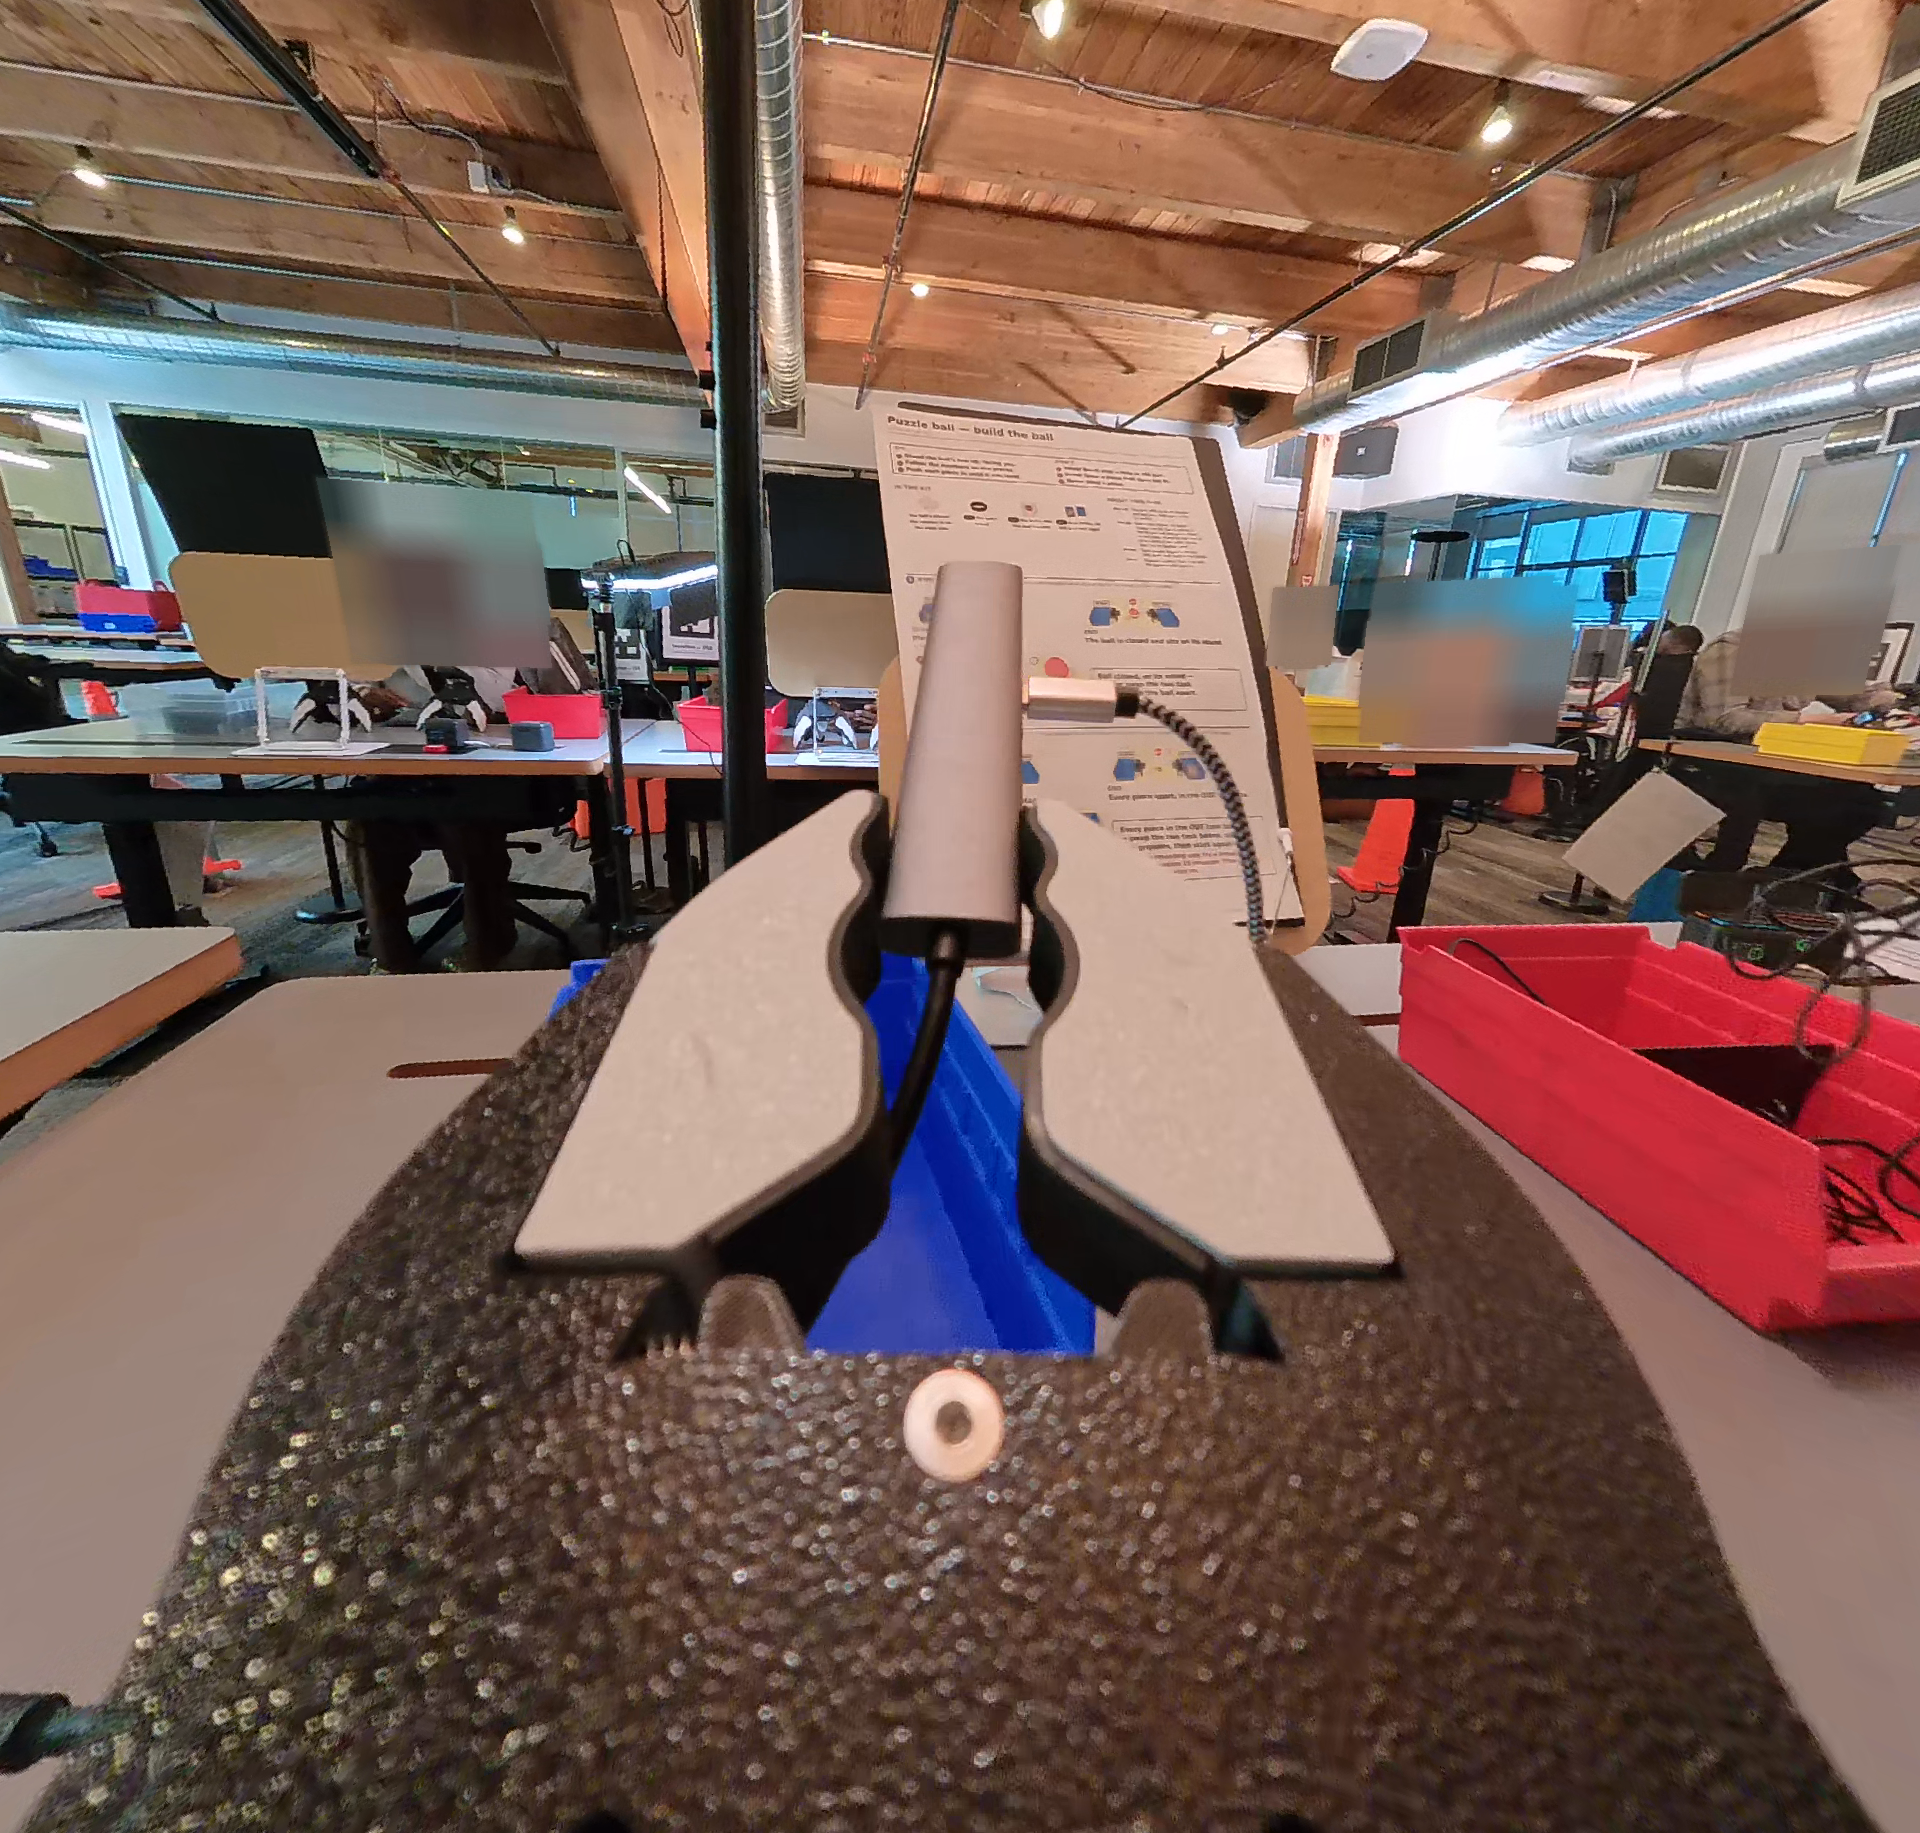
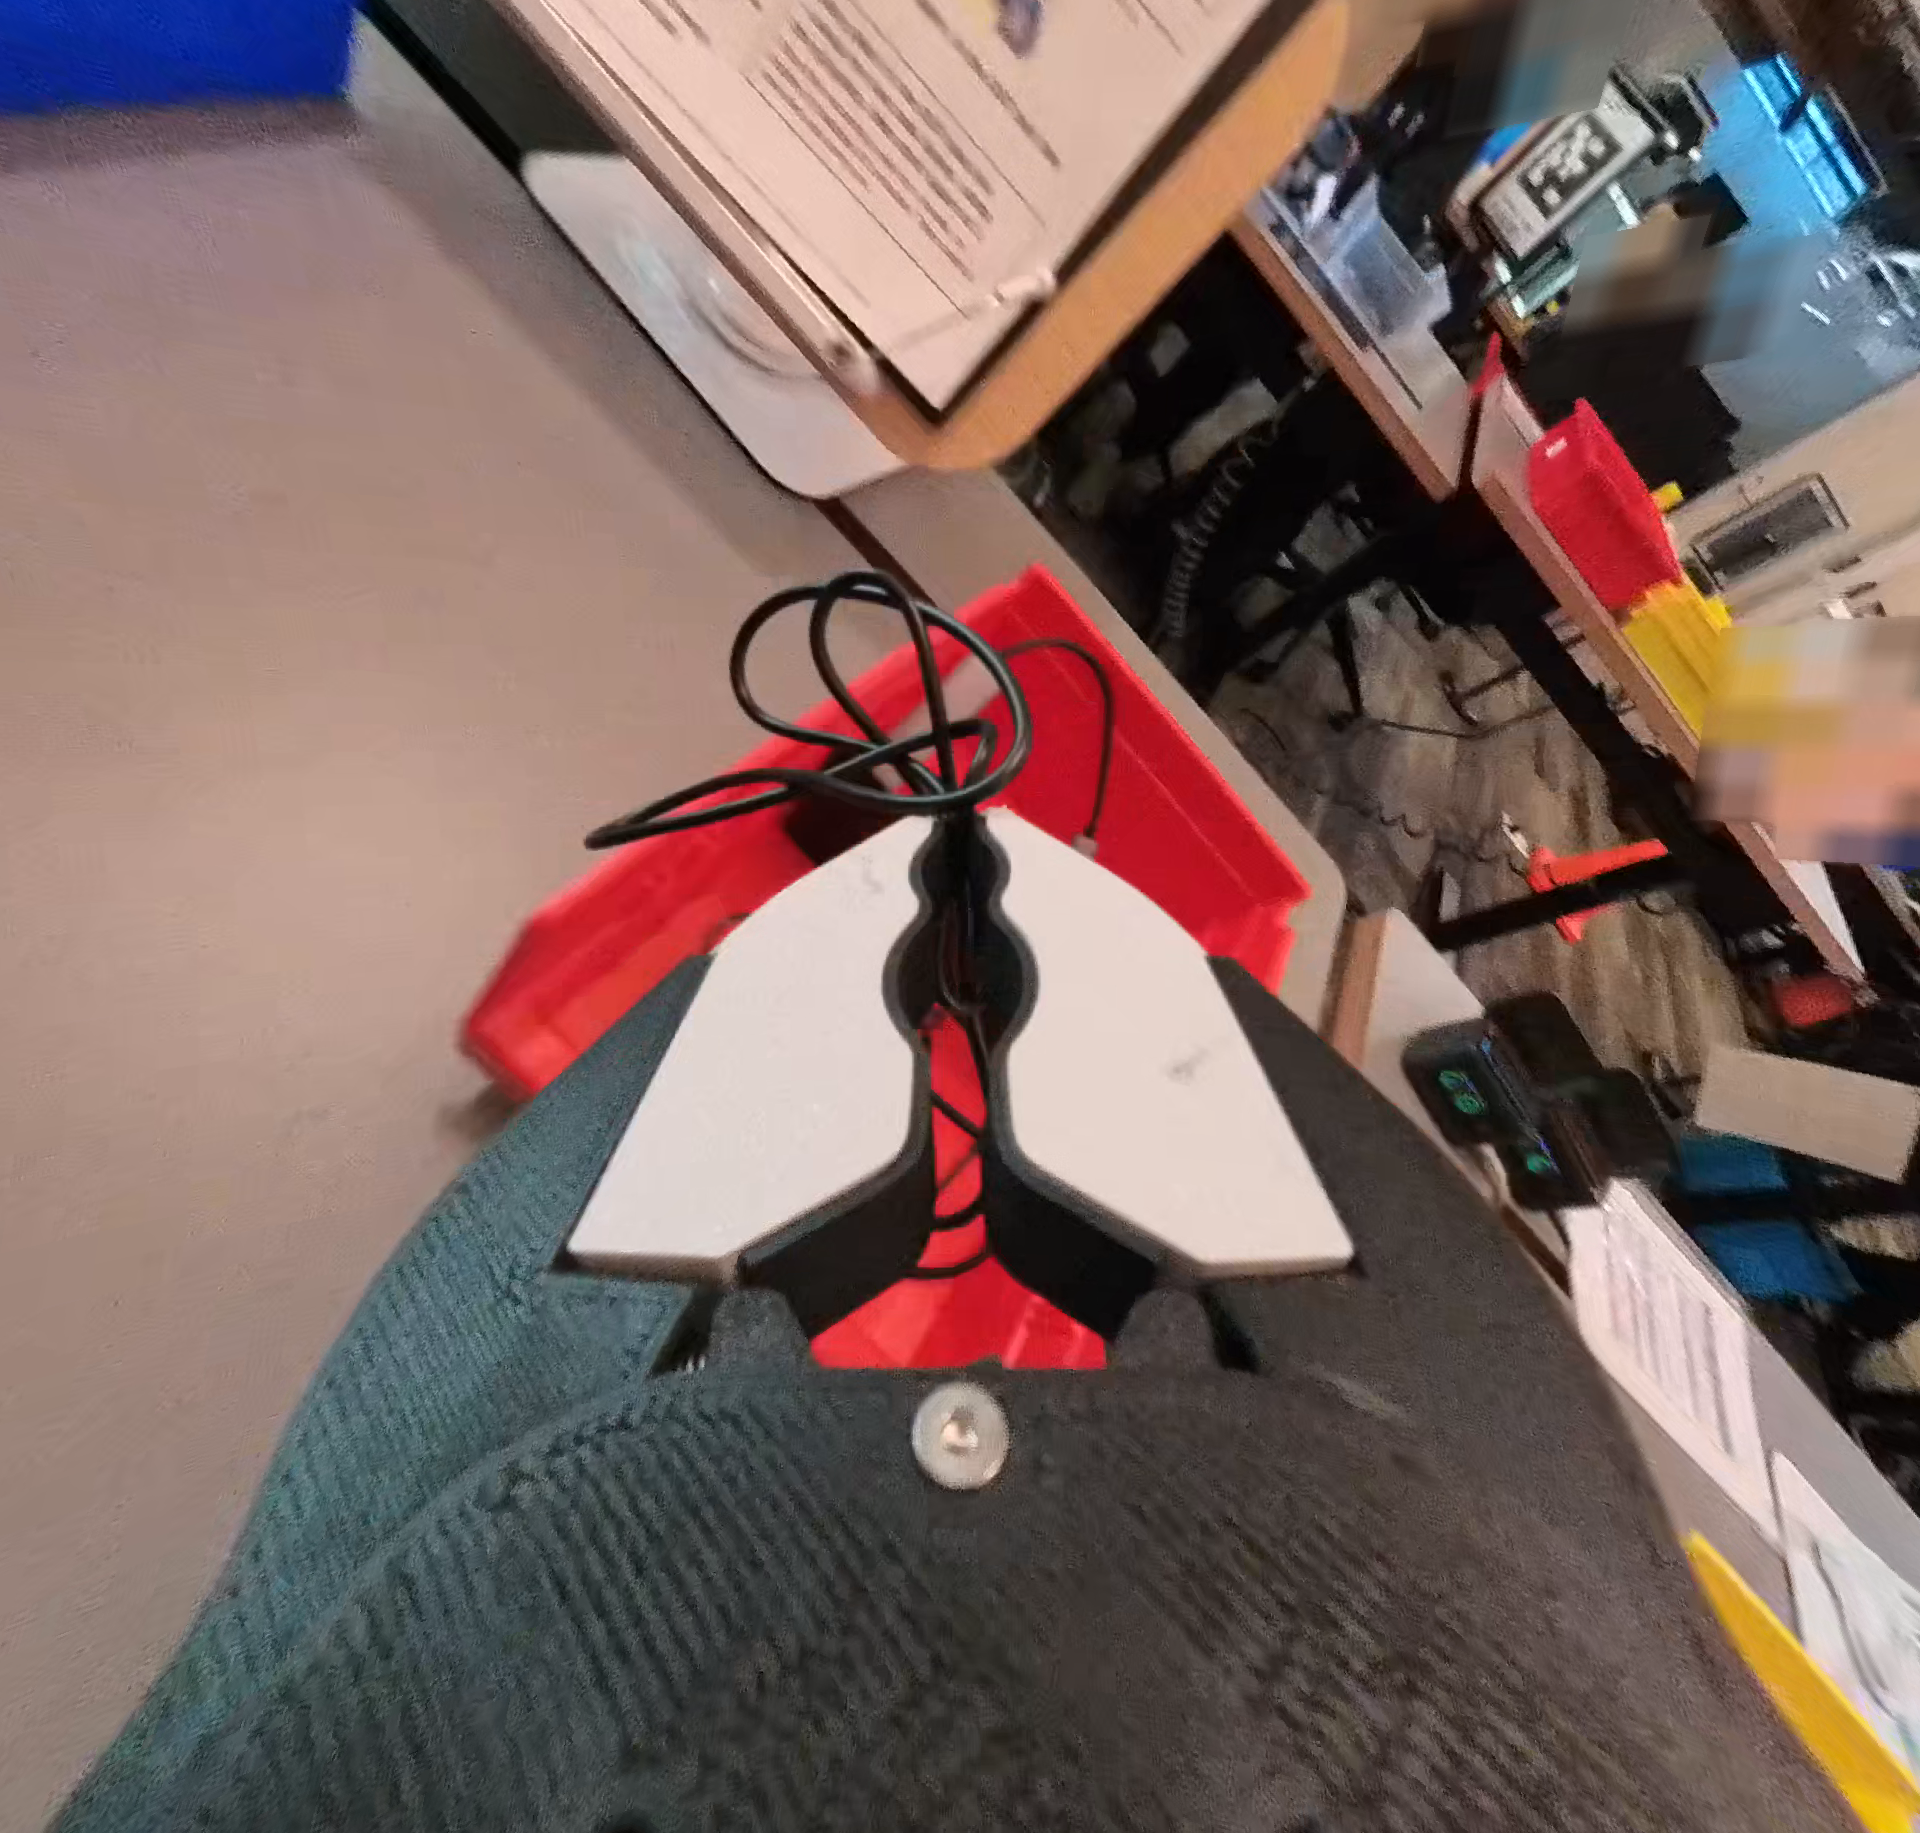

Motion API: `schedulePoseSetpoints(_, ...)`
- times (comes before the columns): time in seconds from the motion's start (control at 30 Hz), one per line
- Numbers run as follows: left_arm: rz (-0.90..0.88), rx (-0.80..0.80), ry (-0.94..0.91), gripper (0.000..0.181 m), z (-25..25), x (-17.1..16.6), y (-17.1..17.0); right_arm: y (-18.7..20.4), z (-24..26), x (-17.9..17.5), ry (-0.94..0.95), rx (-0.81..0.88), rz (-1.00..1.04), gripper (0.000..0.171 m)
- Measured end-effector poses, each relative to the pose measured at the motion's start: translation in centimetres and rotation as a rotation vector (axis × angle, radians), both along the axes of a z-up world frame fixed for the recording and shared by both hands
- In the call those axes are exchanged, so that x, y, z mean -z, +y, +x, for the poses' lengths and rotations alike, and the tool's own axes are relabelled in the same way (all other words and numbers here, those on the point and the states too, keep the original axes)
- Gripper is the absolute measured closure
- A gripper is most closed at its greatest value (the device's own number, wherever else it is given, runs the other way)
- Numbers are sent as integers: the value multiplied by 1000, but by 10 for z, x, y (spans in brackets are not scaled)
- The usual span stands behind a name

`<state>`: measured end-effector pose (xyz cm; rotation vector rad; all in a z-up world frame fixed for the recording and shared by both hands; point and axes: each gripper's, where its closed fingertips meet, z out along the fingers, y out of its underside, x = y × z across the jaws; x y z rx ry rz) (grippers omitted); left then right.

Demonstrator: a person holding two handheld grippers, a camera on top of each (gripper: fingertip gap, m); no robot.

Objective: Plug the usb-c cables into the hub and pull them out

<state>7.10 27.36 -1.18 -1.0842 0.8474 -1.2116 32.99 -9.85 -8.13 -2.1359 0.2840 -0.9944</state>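
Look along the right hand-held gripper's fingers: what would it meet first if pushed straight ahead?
Probably the red bin. The right hand-held gripper, shut on a thin black cable, points down over the bin's open top. The blur leaves the depth uncertain.

- Bright, even light from ceiling spotlights (image 1: 1047,14); soft shadows.
- Left view sharp centre, fisheye bending at edges.
- Right view tilted, motion-blurred throughout.
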Motion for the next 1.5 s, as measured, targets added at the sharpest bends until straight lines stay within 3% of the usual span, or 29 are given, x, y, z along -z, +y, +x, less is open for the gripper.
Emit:
schedulePoseSetpoints(0.07,4,5,1,158,1,0,-3,-27,33,6,-47,91,-6,167)
schedulePoseSetpoints(0.2,19,-1,3,158,0,-2,-5,-46,50,6,-49,90,91,168)
schedulePoseSetpoints(0.37,17,-6,15,158,3,2,-4,-48,37,-62,-124,30,408,168)
schedulePoseSetpoints(0.6,21,5,30,158,9,6,-8,-60,32,-124,-143,3,582,167)
schedulePoseSetpoints(0.7,22,6,29,158,8,6,-9,-72,27,-147,-218,53,604,167)
schedulePoseSetpoints(0.87,17,13,31,158,9,7,-10,-104,-1,-204,-505,172,563,167)
schedulePoseSetpoints(0.93,14,19,33,158,11,9,-11,-96,-6,-211,-501,133,524,167)
schedulePoseSetpoints(1.03,11,30,39,158,14,11,-13,-82,10,-201,-451,91,484,167)
schedulePoseSetpoints(1.33,14,39,37,158,13,9,-16,-45,51,-115,-255,1,416,167)
schedulePoseSetpoints(1.5,7,43,37,158,12,10,-16,-28,54,-19,-72,-63,254,167)
